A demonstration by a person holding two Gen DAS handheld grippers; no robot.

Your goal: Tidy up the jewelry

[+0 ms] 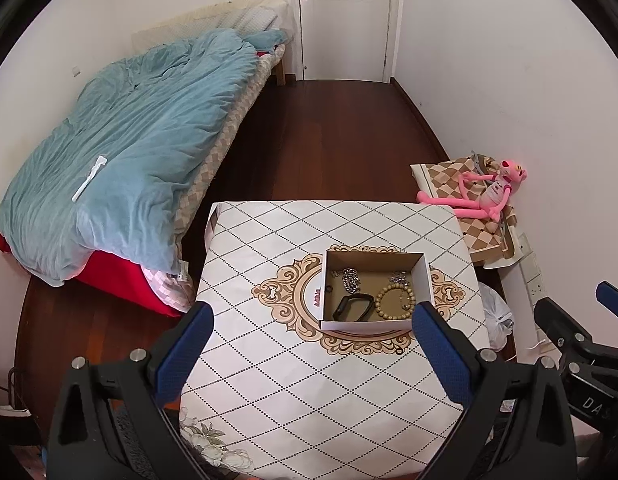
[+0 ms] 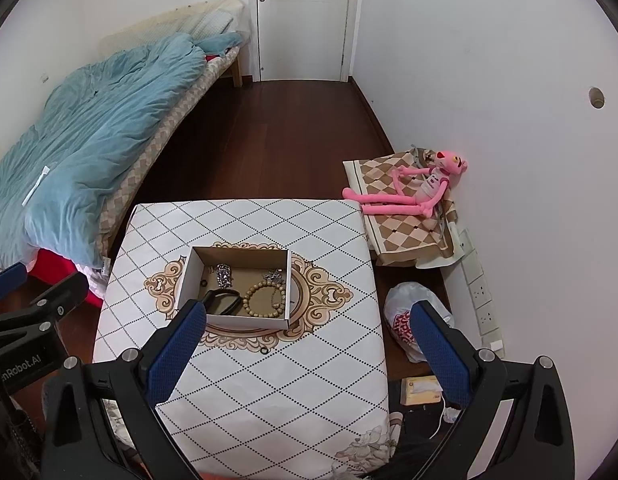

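An open cardboard box (image 1: 427, 276) (image 2: 185, 276) stands on the table's middle. In it lie a wooden bead bracelet (image 1: 395, 302) (image 2: 265, 298), a black band (image 1: 353, 306) (image 2: 223, 304), a silver chain (image 1: 351, 279) (image 2: 225, 274) and a second silver piece (image 1: 399, 278) (image 2: 275, 276). A small dark ring (image 1: 398, 350) (image 2: 263, 350) lies on the cloth in front of the box. My left gripper (image 1: 313, 332) is open and empty, above the table's near side. My right gripper (image 2: 307, 330) is open and empty, near the box's front.
The table (image 1: 269, 380) (image 2: 249, 400) has a white diamond-pattern cloth. A bed with a blue duvet (image 1: 129, 152) stands on the left. A pink plush toy (image 2: 409, 188) lies on a checked cushion at the right wall. A plastic bag (image 2: 409, 312) sits on the floor to the right.
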